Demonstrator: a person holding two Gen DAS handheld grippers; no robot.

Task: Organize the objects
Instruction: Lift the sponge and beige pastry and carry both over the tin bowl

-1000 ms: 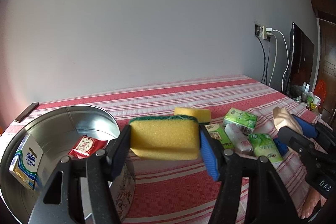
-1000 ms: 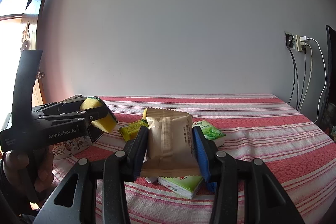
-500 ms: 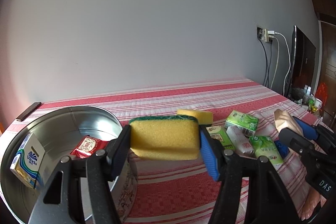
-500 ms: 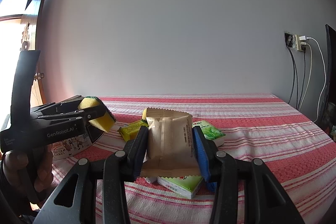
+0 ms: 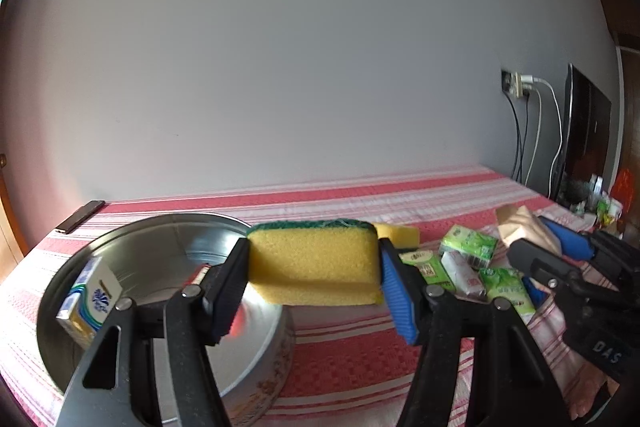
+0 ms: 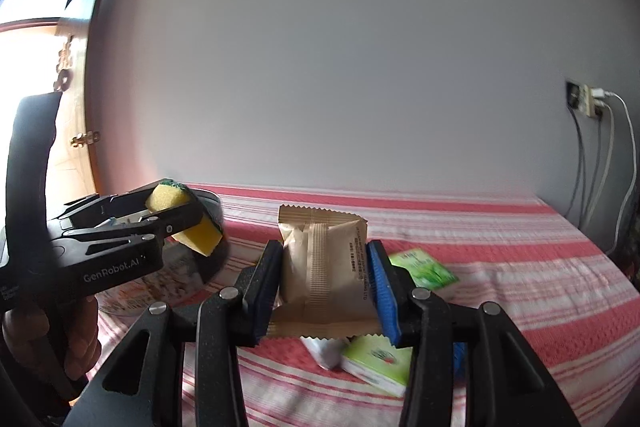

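Observation:
My left gripper (image 5: 314, 281) is shut on a yellow sponge (image 5: 314, 269) with a green scouring top, held above the right rim of a round metal tin (image 5: 160, 239). Inside the tin lean a blue-and-white tissue pack (image 5: 90, 301) and a red packet, mostly hidden behind my finger. My right gripper (image 6: 326, 291) is shut on a tan snack packet (image 6: 324, 267), lifted over the striped cloth. From the right wrist view the left gripper (image 6: 188, 223) with its sponge (image 6: 180, 217) hangs at the left. In the left wrist view the right gripper (image 5: 540, 243) shows at the right edge.
A second yellow sponge (image 5: 398, 233) and several green and white packets (image 5: 468, 247) lie on the red-striped tablecloth (image 5: 360, 359) right of the tin. Green packets (image 6: 422, 267) lie under my right gripper. A dark phone (image 5: 80, 215) rests at the far left; cables (image 6: 600, 163) hang on the wall.
Both grippers have risen a little with their loads. The left gripper with the sponge has shifted left, so the tin lies more under it and the red packet is now mostly covered.

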